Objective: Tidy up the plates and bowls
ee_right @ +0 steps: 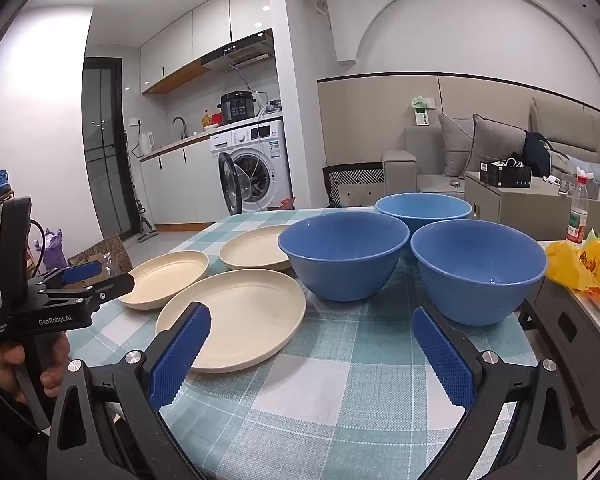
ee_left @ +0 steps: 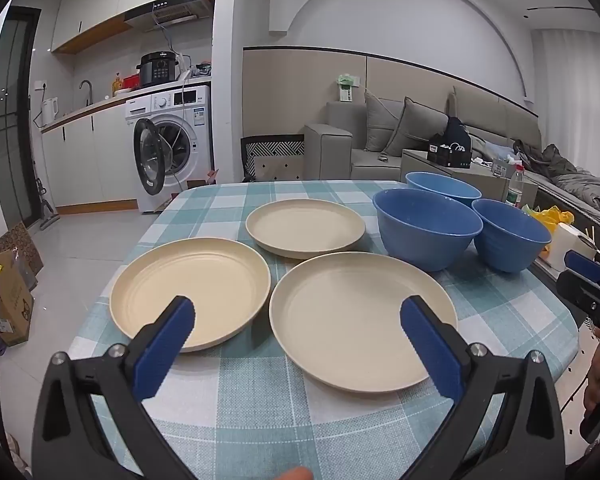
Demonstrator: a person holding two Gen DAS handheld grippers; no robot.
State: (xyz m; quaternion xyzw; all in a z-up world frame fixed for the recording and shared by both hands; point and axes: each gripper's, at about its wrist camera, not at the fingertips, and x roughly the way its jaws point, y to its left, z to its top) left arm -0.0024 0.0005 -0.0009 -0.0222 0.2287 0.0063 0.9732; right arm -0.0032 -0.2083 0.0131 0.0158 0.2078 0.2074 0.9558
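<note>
Three cream plates lie apart on the checked tablecloth: a near left plate (ee_left: 190, 294), a near right plate (ee_left: 352, 316) and a far plate (ee_left: 305, 226). To their right stand three blue bowls: a big one (ee_left: 426, 230), one behind it (ee_left: 442, 188) and one at the right (ee_left: 510, 240). My left gripper (ee_left: 298, 310) hovers open above the two near plates, holding nothing. My right gripper (ee_right: 310, 322) is open and empty, low over the cloth in front of the near plate (ee_right: 236, 322) and the bowls (ee_right: 342, 254) (ee_right: 478, 270).
The table (ee_left: 260, 392) ends just past the bowls on the right, beside a low unit with a yellow bag (ee_right: 580, 264) and a bottle (ee_right: 578, 210). Cardboard boxes (ee_left: 8, 300) sit on the floor at the left. A washing machine (ee_left: 172, 148) and sofa (ee_left: 380, 140) stand beyond.
</note>
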